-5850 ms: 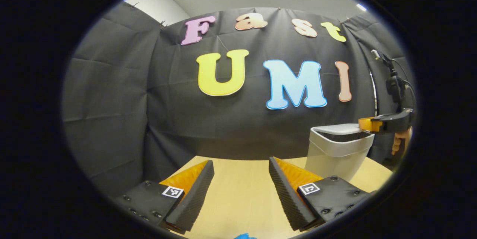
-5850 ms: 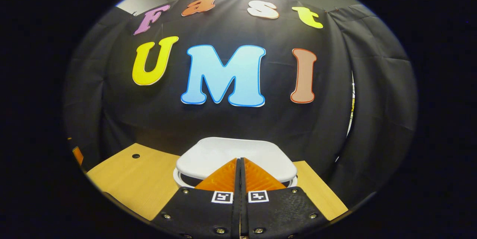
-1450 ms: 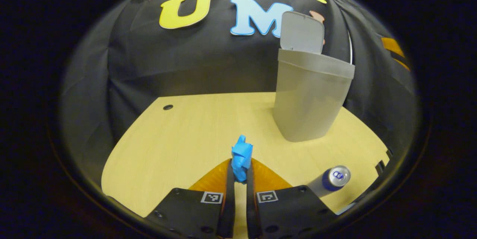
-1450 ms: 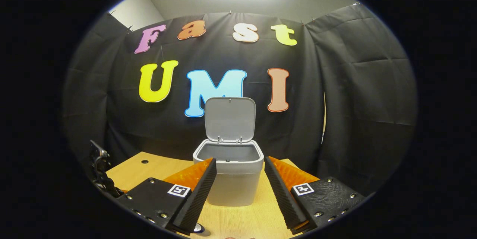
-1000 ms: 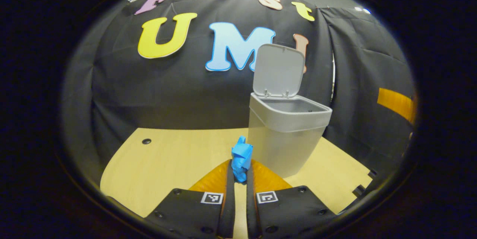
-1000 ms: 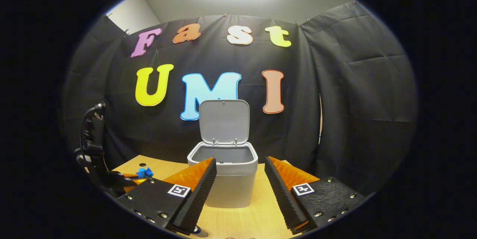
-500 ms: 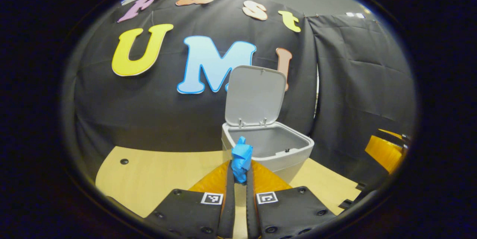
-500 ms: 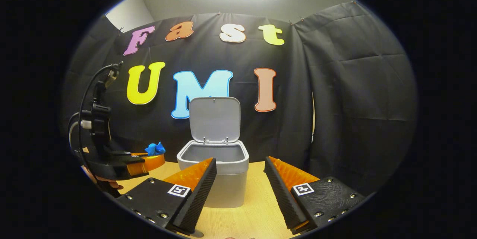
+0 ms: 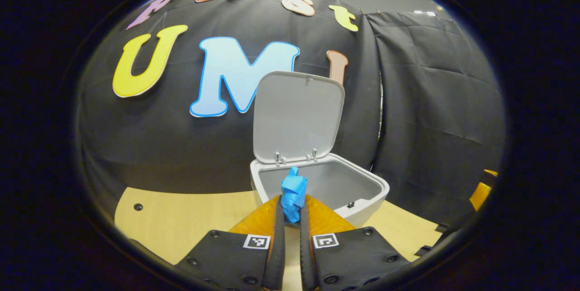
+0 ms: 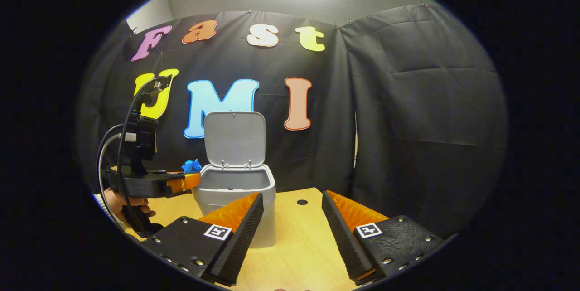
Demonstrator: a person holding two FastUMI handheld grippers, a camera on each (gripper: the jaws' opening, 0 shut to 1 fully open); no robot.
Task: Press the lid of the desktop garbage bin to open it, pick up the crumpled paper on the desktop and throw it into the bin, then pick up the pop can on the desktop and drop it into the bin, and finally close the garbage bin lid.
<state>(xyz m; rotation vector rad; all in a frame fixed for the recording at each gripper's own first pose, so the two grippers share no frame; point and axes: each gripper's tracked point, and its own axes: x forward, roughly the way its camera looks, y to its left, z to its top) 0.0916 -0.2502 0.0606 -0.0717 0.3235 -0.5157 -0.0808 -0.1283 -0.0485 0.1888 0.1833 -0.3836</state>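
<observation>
No readable text, labels or numbers.

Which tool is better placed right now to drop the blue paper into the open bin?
The left tool. It is shut on the crumpled paper at the near rim of the open bin, lid upright. The right tool is open, empty and farther back.

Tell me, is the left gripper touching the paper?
Touching. In the left gripper view, the left gripper has its jaws pressed on both sides of the blue paper, near the open bin.
</observation>
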